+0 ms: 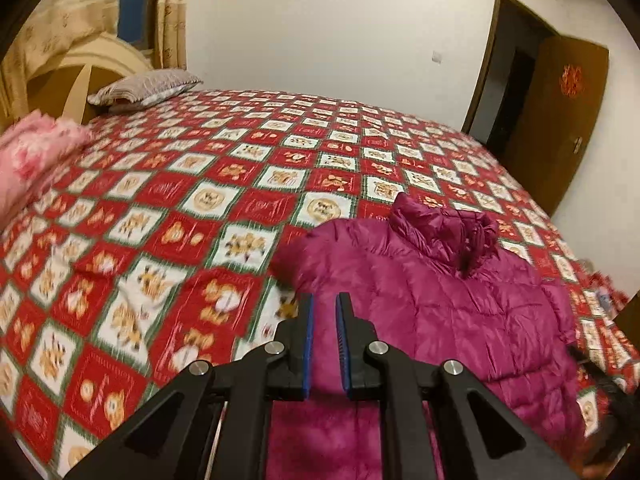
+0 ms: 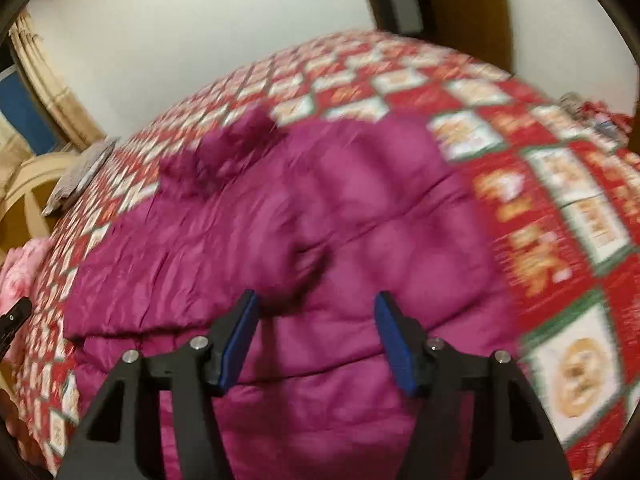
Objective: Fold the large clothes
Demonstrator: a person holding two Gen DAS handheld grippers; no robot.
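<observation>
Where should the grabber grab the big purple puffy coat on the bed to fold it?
Probably the purple coat's left side edge, by the shoulder. It lies flat on the bedspread, collar toward the wall, so the edge there is a thinner fold, while the puffy middle is likely too thick to pinch. Come in low from the left with the left gripper, then lift it across.

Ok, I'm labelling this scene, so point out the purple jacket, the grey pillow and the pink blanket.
purple jacket (image 1: 460, 300), left wrist view, on its quilted chest.
grey pillow (image 1: 148, 86), left wrist view, on its top face.
pink blanket (image 1: 36, 152), left wrist view, on its folded bulk.
</observation>
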